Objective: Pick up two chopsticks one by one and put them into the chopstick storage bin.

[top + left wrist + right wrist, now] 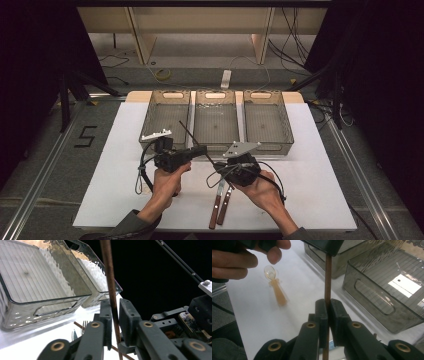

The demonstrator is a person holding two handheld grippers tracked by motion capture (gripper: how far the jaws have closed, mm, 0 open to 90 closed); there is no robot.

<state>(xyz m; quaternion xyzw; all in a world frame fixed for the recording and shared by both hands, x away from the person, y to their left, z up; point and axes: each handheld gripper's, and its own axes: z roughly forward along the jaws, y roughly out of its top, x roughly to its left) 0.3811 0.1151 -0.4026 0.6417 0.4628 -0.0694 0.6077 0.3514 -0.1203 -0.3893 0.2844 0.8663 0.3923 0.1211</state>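
A thin brown chopstick (187, 131) slants up over the white board in front of the bins. My left gripper (202, 150) is shut on it; in the left gripper view the chopstick (108, 270) rises between the two pads of my left gripper (115, 307). My right gripper (220, 167) is shut on the lower end of the same chopstick. In the right gripper view the chopstick (327, 277) runs from my right gripper (327, 305) up into the other gripper's jaws.
Three empty clear grey bins (216, 120) stand in a row at the back of the white board (320, 170). Two wooden-handled utensils (220, 205) lie near the front edge. A translucent amber spoon (274, 287) and a second brown stick (77, 325) lie on the board.
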